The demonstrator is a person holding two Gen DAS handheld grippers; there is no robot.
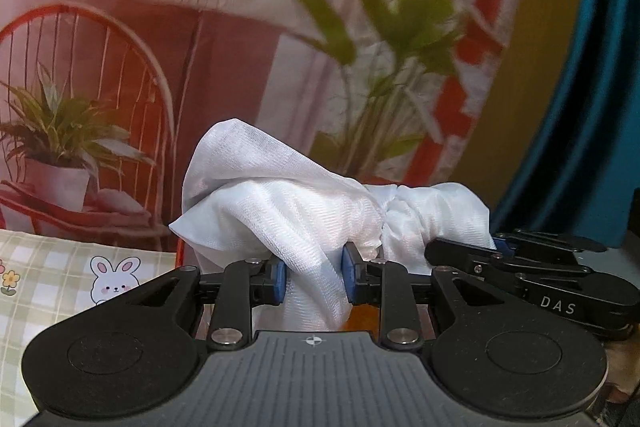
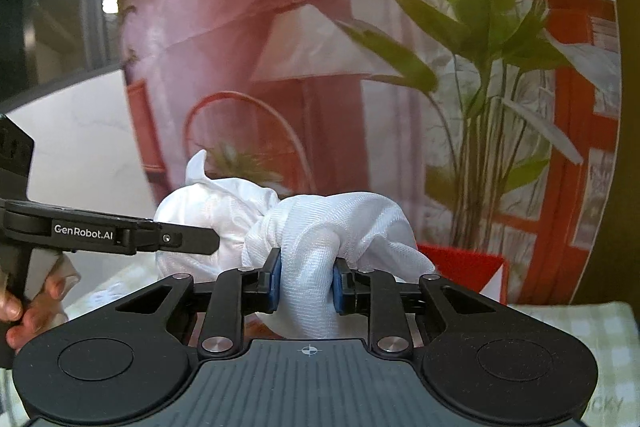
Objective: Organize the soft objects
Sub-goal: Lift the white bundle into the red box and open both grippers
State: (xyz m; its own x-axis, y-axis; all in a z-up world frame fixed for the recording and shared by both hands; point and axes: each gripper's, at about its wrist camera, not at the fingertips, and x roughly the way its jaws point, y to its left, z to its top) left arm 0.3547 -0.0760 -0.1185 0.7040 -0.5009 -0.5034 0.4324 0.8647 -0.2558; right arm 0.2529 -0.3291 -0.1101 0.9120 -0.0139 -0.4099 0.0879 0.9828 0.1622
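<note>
Left gripper (image 1: 314, 277): clenched on one bunched end of the white cloth (image 1: 288, 211), blue pads pressing the fabric from both sides.
Right gripper (image 2: 306, 281): clenched on the other bunched end of the same cloth (image 2: 320, 227); its tip also shows in the left view (image 1: 500, 249).
Cloth position: held off the surface between the two grippers, directly ahead of each set of fingers.
Long axis: runs side to side from one gripper to the other, with a twisted waist (image 1: 386, 215) about midway.
Nearer hand: neither; each grips its own end, the grippers close beside one another.
Knot: the waist may be a tied knot, though blur leaves this uncertain.
Surface below: checked bunny-print cloth (image 1: 80, 275).
Backdrop: printed sheet with chair, lamp and plants (image 1: 224, 39).
Judged next move: pulling the ends apart along that axis.
</note>
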